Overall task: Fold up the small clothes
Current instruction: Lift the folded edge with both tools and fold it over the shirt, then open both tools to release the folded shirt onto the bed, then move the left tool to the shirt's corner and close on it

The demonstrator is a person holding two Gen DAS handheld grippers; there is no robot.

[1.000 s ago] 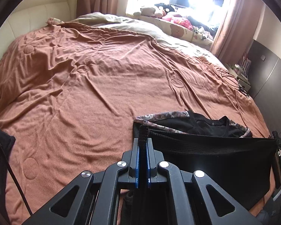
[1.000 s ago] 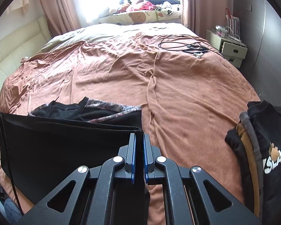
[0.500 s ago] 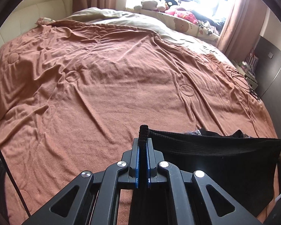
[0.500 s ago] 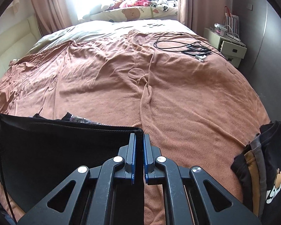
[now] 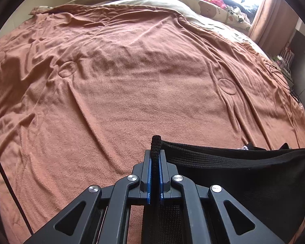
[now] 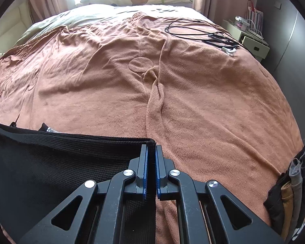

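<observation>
My left claw [image 5: 156, 156] and right claw [image 6: 151, 152] each pinch one corner of the black garment [image 6: 61, 162], stretched over the bed [image 6: 213, 111].

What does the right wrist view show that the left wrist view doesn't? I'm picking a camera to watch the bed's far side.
Only the right wrist view shows the coiled black cable on the blanket, the white nightstand and the folded clothes pile. Only the left wrist view shows the blanket's empty left stretch. Both show the brown blanket and the black garment stretched between jaws shut on its corners.
</observation>
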